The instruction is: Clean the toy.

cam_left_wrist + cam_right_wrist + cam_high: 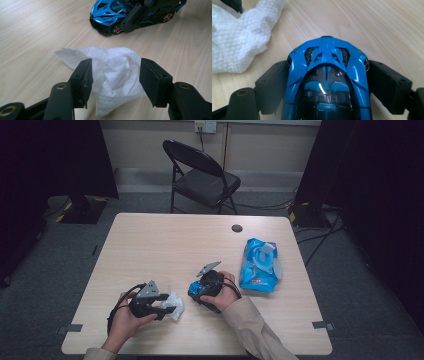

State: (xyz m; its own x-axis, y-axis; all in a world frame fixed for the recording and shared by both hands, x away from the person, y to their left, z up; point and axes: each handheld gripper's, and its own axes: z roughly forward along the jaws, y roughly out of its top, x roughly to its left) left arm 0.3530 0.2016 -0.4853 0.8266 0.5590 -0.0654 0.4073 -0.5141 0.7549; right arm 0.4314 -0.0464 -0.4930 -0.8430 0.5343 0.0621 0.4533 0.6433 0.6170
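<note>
Black jaws of the left gripper [115, 77] stand nearest in the left gripper view, set apart on either side of a crumpled white wipe [112, 72] that lies on the tabletop [32, 37]. Whether their pads press the wipe's folds I cannot tell; the right-hand pad seems to stand clear of it. That view also shows, farther off, the blue toy sports car [107, 15] side-on, with orange wheels and a black jaw of the other gripper across its flank.

Seen from the right gripper view, the right gripper [327, 82] is clamped on the car [327, 75], one jaw pressed to each side of the body, the nose pointing away and the wipe [239, 37] just beside it at far left.

From above, the high view gives the layout that neither gripper view does: the left gripper [167, 307] sits at the near left of the tabletop [165, 240] with the wipe [175, 304] at its tips, the right gripper [197, 289] holds the car [195, 287] near the middle, and a blue pack of wet wipes [260, 265], its flap open, lies just right of that hand.

Pale wood-grain laminate covers the tabletop, with a round dark grommet [237, 228] near its far edge. Beyond stands a black folding chair [202, 175] on grey carpet, dark curtains at both sides, cables on the floor at right.
</note>
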